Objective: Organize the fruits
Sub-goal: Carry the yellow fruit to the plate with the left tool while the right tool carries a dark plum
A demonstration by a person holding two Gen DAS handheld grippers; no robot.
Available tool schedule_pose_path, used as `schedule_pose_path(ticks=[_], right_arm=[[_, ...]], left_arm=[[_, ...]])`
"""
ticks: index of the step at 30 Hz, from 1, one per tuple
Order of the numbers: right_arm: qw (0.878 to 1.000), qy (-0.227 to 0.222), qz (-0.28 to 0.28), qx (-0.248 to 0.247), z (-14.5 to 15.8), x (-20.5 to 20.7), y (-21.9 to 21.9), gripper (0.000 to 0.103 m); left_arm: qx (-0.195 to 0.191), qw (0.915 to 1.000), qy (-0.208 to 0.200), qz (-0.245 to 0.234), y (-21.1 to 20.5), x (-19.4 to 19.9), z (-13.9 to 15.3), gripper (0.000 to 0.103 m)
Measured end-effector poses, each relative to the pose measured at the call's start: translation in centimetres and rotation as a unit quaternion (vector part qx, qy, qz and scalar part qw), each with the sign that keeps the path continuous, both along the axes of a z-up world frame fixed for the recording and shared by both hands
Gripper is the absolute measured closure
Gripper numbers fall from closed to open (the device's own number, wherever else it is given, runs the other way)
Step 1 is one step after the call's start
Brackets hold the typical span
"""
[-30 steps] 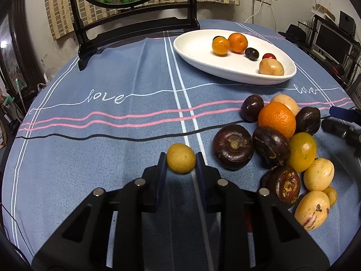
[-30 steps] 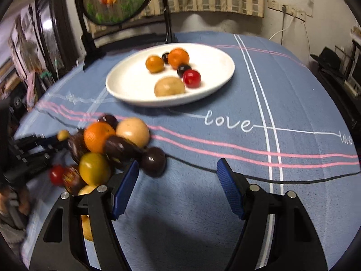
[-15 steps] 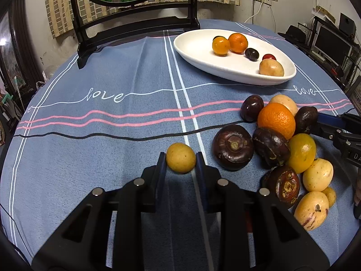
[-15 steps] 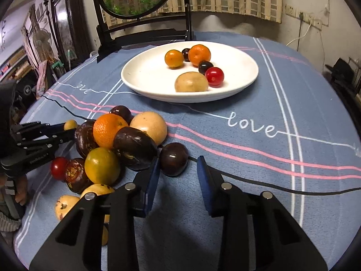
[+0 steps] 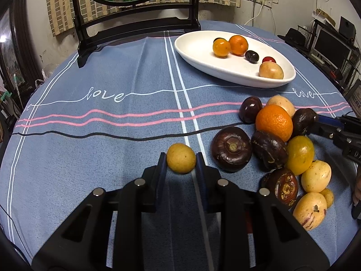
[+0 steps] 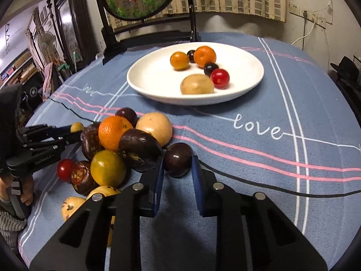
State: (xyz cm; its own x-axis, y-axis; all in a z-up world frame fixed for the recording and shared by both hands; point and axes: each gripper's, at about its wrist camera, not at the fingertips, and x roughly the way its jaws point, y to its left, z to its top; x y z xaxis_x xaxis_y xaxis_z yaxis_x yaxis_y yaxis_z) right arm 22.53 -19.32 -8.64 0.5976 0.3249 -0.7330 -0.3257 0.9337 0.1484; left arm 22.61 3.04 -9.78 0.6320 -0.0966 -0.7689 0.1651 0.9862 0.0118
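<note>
Your right gripper [image 6: 176,172] pinches the dark plum [image 6: 178,159] at the pile's edge, on the cloth. Your left gripper [image 5: 181,160] pinches the small yellow fruit [image 5: 181,158]. Lift each straight up, gently, toward the white plate [image 6: 248,83].

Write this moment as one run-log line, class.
left tool: shut on small round yellow fruit | right tool: shut on round dark purple fruit | white oval plate: six fruits

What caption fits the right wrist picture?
Right gripper shut on a dark plum beside the fruit pile, white plate beyond.
</note>
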Motion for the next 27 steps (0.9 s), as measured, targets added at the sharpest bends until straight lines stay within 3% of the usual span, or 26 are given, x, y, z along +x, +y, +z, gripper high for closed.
schedule_pose_path(ticks=[8, 12, 20, 27], right_arm=[[0.998, -0.017, -0.040, 0.038, 1.5, -0.2, -2.8, 0.078], [0.997, -0.038, -0.046, 0.050, 2.8, -0.9, -3.2, 0.078], [0.994, -0.080, -0.050, 0.061, 7.6, 1.7, -3.1, 0.078], [0.996, -0.060, -0.034, 0.051, 6.2, 6.8, -0.6, 0.078]], left_arm=[[-0.003, 0.9995, -0.031, 0.007, 0.3, -0.6, 1.2, 0.077], [-0.003, 0.9984, -0.054, 0.013, -0.1, -0.5, 3.2, 0.077], [0.023, 0.9956, -0.089, -0.015, -5.4, 4.9, 8.4, 0.077], [-0.011, 0.9978, -0.064, -0.009, -6.9, 9.9, 7.0, 0.077]])
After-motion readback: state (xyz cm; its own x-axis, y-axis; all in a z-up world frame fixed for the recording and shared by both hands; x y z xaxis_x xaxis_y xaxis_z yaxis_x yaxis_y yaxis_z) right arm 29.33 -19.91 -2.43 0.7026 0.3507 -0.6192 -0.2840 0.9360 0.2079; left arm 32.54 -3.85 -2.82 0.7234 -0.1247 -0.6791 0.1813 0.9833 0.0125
